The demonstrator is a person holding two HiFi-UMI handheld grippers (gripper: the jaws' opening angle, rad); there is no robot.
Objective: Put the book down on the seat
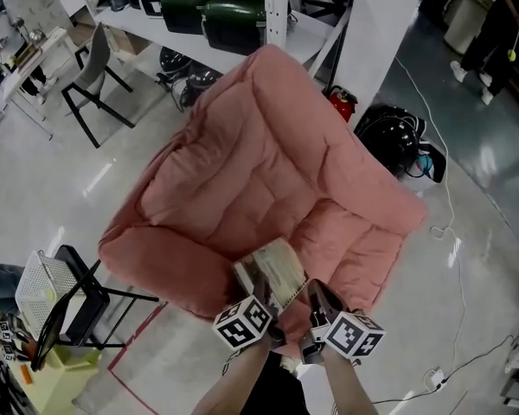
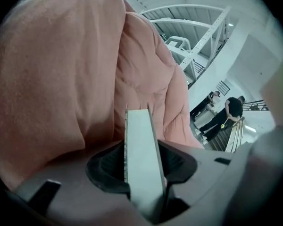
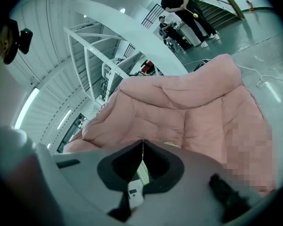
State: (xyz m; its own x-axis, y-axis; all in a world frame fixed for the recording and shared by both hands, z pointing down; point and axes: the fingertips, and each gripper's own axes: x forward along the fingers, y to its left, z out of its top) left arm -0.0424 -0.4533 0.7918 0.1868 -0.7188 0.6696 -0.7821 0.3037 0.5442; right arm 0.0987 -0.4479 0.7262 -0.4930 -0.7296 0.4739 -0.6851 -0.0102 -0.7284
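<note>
**Clerk:** Nearest entry?

**Keeper:** Left gripper (image 2: 142, 149). Its jaws are set wide and clamped across the thick page edge of the book (image 1: 272, 271), which fills the gap between them.

**Clerk:** Next?

**Keeper:** Right gripper (image 3: 142, 147), just right of the left one. The jaws are almost together, pinching what looks like a thin cover or leaf at the book's near right corner. A white label shows on the book behind the jaws.

**Clerk:** Where is the book?

**Keeper:** It is carried by both grippers and tilted, at the near front edge of the seat (image 1: 337, 232) of the pink armchair (image 1: 268, 145). I cannot tell whether its underside touches the cushion or hangs just above it.

**Clerk:** Anything already on the seat?

**Keeper:** Nothing shows on the cushion beyond the book.

**Clerk:** And further out?

**Keeper:** A wire basket (image 1: 41, 288) is near left. A red fire extinguisher (image 1: 342, 104) and a black bag (image 1: 394, 137) sit right of the armchair. A grey chair (image 1: 93, 67) and shelving (image 1: 268, 7) are far left and far centre, and a person (image 1: 502, 15) is far right.

**Clerk:** State of the task?

**Keeper:** By my judgement the carry to the armchair is done and the placing is not. The book has to go flat onto the cushion, further in from the front edge. Then both grips have to be let go and the grippers drawn clear.
</note>
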